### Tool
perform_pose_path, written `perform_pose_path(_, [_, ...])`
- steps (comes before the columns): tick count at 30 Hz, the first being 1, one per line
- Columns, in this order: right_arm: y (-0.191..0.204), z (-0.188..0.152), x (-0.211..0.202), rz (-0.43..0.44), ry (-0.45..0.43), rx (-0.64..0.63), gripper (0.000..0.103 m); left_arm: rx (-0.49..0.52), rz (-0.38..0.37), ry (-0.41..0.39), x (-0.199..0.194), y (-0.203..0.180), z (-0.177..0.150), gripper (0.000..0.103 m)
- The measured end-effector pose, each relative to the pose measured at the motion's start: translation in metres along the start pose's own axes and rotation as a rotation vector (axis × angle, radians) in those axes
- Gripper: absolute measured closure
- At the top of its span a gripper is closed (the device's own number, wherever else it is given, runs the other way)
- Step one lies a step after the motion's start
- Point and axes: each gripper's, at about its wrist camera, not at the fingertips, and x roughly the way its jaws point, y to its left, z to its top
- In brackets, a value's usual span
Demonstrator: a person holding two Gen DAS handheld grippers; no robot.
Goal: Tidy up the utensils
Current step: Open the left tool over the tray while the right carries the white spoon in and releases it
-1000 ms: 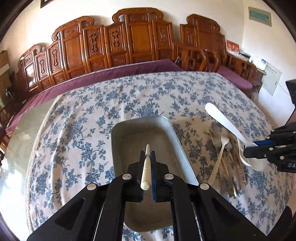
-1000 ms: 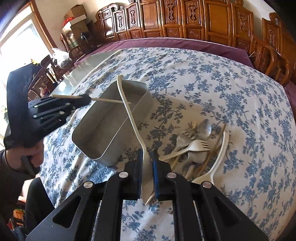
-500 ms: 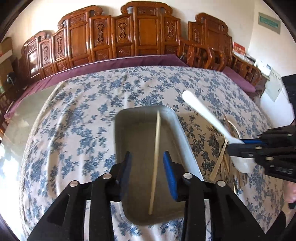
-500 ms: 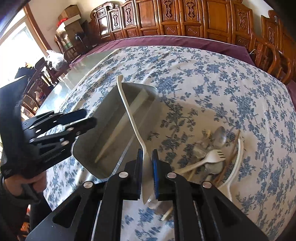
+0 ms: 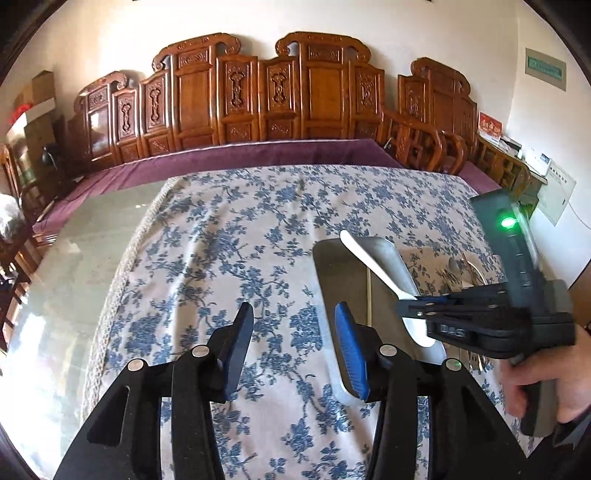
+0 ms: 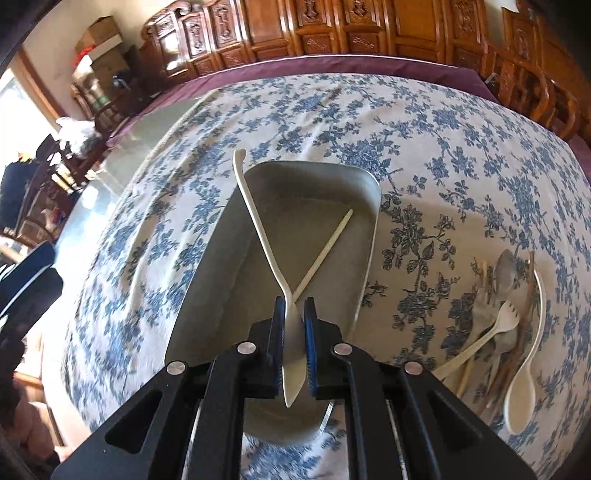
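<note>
The left gripper (image 5: pixel 293 328) points steeply downward, jaws opening, nothing between them. The right gripper (image 6: pixel 294 323) points more steeply downward, its pads clamped on a thin object. The right hand (image 5: pixel 543 380) grasps its handle.

My left camera sits on my left tongs and looks down and forward over the flowery tablecloth (image 5: pixel 229 236), toward the carved wooden chairs (image 5: pixel 258 99) by the far wall. The metal tray (image 5: pixel 384 258) is off to its right side. My right camera sits on my right tongs, close above that tray (image 6: pixel 332 184), looking steeply down into it. Both cameras see the tray, the tablecloth (image 6: pixel 424 122) and the chairs (image 6: pixel 332 33).
</note>
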Motion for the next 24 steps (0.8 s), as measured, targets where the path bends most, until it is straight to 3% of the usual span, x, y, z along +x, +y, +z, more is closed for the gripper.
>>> perform_pose_path(7, [0.004,0.0,0.014,-0.028,0.005,0.031,0.09,-0.019,-0.007,-0.009,-0.008,0.011,-0.004,0.059])
perform_pose_path(10, [0.01,-0.002,0.01,-0.028,-0.01,0.003,0.077,-0.022,-0.004,-0.009,-0.009,0.013,-0.006,0.059])
perform_pose_path(13, [0.013,-0.008,-0.004,-0.006,-0.047,-0.038,0.076,-0.024,0.0,-0.01,-0.013,0.012,-0.007,0.058])
perform_pose_path(15, [0.013,-0.012,-0.018,0.012,-0.076,-0.056,0.075,-0.021,0.0,-0.016,-0.016,0.008,-0.009,0.053])
perform_pose_path(20, [0.007,-0.034,-0.068,0.045,-0.185,-0.119,0.064,0.0,0.001,-0.068,-0.03,-0.009,-0.007,0.021])
perform_pose_path(24, [-0.006,-0.052,-0.11,0.045,-0.268,-0.134,0.049,0.016,-0.011,-0.086,-0.039,-0.03,-0.004,0.018])
